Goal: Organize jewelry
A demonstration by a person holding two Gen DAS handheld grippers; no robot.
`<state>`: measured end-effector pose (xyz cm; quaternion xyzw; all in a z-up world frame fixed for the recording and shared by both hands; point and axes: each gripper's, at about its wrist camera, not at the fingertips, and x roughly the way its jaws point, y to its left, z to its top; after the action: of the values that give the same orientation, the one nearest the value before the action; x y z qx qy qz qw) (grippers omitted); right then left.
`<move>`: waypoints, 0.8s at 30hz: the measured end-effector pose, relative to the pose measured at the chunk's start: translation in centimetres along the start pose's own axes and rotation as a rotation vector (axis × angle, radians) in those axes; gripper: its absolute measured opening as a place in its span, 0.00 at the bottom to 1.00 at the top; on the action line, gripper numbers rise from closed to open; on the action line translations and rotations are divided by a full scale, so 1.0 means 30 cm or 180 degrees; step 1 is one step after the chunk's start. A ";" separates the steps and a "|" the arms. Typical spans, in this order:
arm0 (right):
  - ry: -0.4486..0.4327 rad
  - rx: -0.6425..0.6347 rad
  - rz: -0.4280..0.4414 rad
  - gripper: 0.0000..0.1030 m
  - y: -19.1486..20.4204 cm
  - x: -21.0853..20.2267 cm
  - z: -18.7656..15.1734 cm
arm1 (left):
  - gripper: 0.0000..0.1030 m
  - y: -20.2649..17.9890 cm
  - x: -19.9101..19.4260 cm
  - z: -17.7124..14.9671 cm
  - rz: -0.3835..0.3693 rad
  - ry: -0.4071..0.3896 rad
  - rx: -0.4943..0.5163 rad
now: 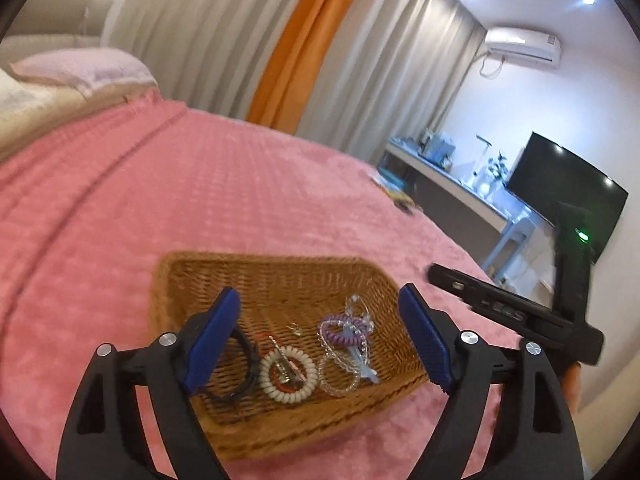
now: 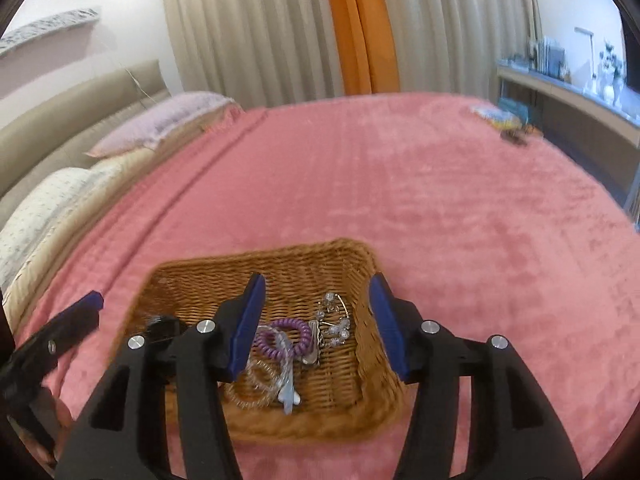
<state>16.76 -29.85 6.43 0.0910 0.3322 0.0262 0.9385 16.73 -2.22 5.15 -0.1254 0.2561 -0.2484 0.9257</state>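
Observation:
A wicker basket (image 1: 280, 276) sits on the pink bedspread; it also shows in the right wrist view (image 2: 344, 364). Inside lie a purple coil hair tie (image 1: 340, 334) (image 2: 286, 338), a cream coil hair tie (image 1: 286, 376), a black hair band (image 1: 244, 376), a clear bead bracelet (image 1: 340, 376) (image 2: 260, 380), a light blue clip (image 1: 362, 362) (image 2: 289, 394) and crystal pieces (image 2: 334, 320). My left gripper (image 1: 320, 344) is open and empty above the basket. My right gripper (image 2: 318, 322) is open and empty above it too.
The pink bedspread (image 1: 240, 184) runs far behind the basket. Pillows (image 2: 160, 128) lie at the headboard. Small items (image 2: 504, 120) lie at the bed's far right corner. A desk (image 1: 452, 176) and a TV (image 1: 568, 196) stand beyond the bed.

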 end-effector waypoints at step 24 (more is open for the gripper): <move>-0.1036 -0.0468 -0.0381 0.72 0.121 -0.426 -0.488 | 0.89 -0.198 -0.430 -0.351 0.1288 -0.1185 0.0856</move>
<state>-2.34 -25.44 3.84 0.0052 0.1780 -0.0206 0.9838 -0.89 -1.58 3.78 0.0084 0.0667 -0.0635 0.9957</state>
